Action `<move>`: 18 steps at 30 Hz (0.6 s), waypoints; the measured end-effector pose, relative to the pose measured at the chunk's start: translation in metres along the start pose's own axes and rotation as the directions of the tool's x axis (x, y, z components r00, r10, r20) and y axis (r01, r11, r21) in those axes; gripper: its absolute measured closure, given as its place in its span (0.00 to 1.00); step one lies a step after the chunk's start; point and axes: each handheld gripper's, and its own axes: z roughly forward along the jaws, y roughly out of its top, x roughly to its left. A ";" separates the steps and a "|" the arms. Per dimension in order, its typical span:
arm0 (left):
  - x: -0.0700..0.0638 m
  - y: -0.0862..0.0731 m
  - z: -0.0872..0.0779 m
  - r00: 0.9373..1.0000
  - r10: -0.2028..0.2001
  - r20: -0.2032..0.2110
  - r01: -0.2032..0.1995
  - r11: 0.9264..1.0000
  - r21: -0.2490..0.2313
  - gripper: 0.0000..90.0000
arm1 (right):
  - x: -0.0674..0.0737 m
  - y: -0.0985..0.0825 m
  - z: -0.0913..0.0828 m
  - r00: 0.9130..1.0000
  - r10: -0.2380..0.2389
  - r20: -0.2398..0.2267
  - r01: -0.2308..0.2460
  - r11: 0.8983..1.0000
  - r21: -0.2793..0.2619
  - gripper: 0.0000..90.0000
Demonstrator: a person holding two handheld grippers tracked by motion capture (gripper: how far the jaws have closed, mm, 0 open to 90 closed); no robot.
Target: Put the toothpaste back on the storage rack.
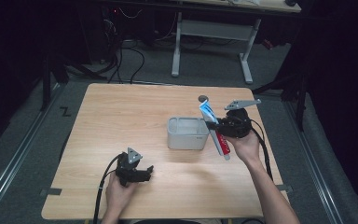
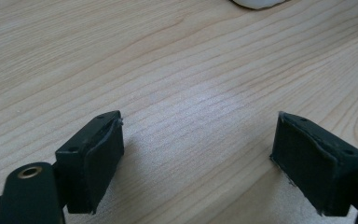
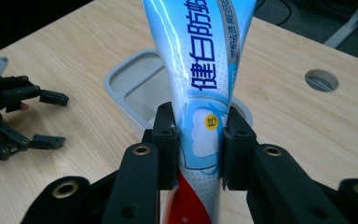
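The tube [image 3: 200, 84] is a soft toothpaste tube, pale blue and white in its upper part with large blue characters printed down it, a small yellow round mark near the middle and a red band toward the lower end. The right gripper [image 3: 198, 144] clamps it across that middle, one black pad pressed to each side. In the high view the tube [image 1: 213, 128] is held off the worktop [image 1: 121, 121] on a slant, its blue end up and away from the person, its red end low and toward them, just beside the right wall of the box [image 1: 188, 133].

The box is a grey, open-topped rectangle with rounded corners, standing near the middle of the worktop.

The left gripper [image 1: 147, 172] rests low over the near left part of the worktop, well apart from the box. Its jaws stand wide with bare wood between them.

Counted: one tube, one box, two grippers. One round hole [image 1: 203, 98] lies in the worktop beyond the tube.
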 end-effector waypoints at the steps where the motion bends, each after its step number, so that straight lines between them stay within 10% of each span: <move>1: 0.000 0.000 0.000 1.000 0.000 0.000 0.000 1.000 0.000 0.19 | 0.001 0.002 0.000 1.000 -0.004 -0.002 0.004 1.000 -0.005 0.79; 18: 0.000 0.000 0.000 1.000 0.002 0.000 -0.002 1.000 0.001 0.19 | 0.015 0.026 0.002 0.997 -0.061 -0.049 0.059 0.997 -0.040 0.80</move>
